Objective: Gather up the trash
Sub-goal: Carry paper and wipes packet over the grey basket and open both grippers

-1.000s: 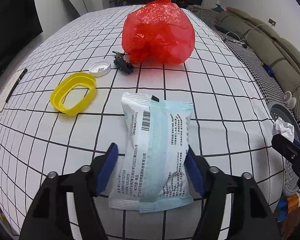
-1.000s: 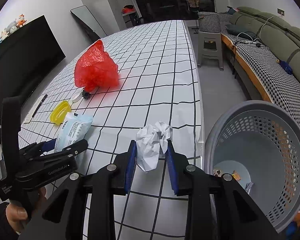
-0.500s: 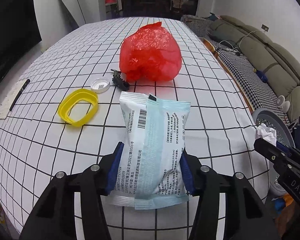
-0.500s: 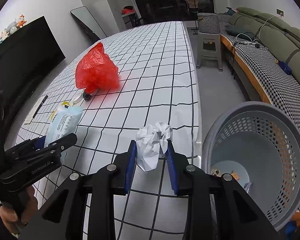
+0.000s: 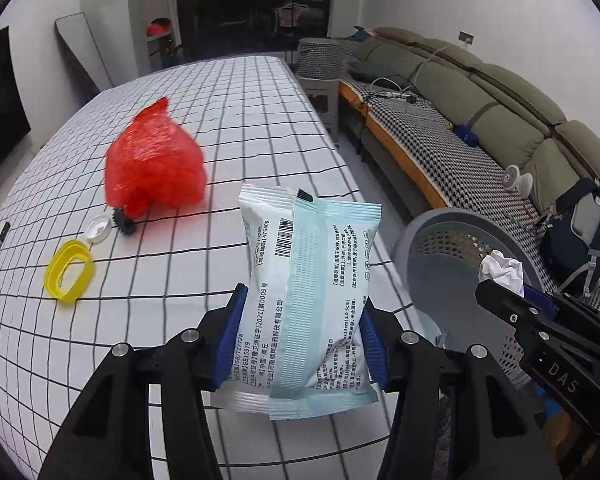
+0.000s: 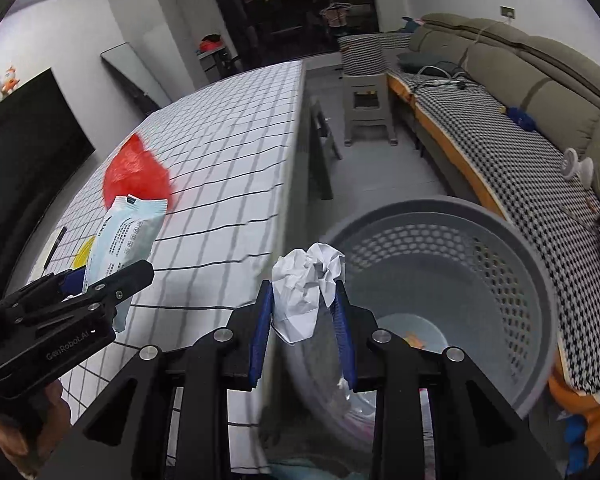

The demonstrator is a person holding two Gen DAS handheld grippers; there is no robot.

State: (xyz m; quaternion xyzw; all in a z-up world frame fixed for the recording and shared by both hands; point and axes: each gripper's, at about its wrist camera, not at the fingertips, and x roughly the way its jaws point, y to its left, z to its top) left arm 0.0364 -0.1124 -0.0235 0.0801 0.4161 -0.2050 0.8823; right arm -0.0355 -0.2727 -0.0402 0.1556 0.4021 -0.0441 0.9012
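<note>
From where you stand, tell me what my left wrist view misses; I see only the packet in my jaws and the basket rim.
Observer: The grey basket already holds a few small scraps at its bottom, one of them orange.
Operator: Report on the right gripper.
Observer: The right gripper is shut on the crumpled white paper, at the table edge beside the basket's rim.
Operator: Say how my left gripper looks from there.
Observer: The left gripper grips the lower part of the mask packet, which sticks up tilted, and a hand shows under it.
</note>
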